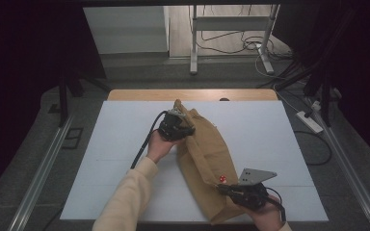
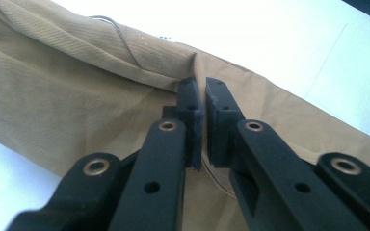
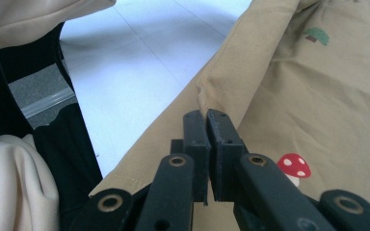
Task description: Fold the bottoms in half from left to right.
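Left fingers (image 2: 200, 103): pinching a fold of the tan cloth (image 1: 207, 159).
Right fingers (image 3: 207, 127): clamping its near edge, beside a mushroom print (image 3: 294, 166).
Cloth: lying crumpled across the white worktop (image 1: 115, 144), between both hands.

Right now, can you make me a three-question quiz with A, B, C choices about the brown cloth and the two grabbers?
1. Where does the tan cloth lie?
A. on the white table top
B. on the floor
C. on a chair

2. What colour is the mushroom print's cap?
A. blue
B. red with white dots
C. green

3. How is the left gripper?
A. wide open
B. shut on a cup
C. shut on the cloth

Answers:
1 A: the cloth spreads across the white top.
2 B: the right gripper view shows it red and dotted.
3 C: its jaws pinch a fold of the cloth; the right gripper pinches an edge likewise.
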Available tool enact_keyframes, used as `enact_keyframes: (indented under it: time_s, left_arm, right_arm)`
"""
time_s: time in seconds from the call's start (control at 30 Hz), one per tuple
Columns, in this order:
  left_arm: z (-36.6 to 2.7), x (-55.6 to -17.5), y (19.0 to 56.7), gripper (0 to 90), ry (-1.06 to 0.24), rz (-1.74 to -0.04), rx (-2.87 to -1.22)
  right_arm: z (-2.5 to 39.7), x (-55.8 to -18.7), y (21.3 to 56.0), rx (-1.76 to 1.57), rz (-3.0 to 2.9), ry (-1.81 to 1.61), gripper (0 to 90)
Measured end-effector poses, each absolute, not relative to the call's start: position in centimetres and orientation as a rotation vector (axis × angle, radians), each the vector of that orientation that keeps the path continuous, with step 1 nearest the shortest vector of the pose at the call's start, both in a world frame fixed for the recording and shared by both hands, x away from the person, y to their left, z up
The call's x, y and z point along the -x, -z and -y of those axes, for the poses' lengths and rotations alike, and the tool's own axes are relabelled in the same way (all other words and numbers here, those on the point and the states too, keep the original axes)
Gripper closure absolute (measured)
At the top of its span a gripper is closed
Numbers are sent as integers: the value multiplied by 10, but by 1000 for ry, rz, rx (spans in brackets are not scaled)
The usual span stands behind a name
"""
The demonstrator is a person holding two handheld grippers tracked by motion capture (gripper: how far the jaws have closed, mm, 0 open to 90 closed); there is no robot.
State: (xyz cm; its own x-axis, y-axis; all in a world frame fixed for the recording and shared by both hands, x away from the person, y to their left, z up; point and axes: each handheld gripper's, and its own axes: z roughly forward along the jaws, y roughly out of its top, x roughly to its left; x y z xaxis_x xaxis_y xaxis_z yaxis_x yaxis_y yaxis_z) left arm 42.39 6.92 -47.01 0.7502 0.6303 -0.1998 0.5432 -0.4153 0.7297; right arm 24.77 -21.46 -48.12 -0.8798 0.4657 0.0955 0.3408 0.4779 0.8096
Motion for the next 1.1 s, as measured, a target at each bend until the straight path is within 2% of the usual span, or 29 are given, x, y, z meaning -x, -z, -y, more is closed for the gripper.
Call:
enact_keyframes:
  time_s: [1.1]
  left_arm:
    - [-44, -437, 488, 853, -95, -885, -2127]
  right_arm:
    - [243, -251, 483, -809, -2538, -1323, 869]
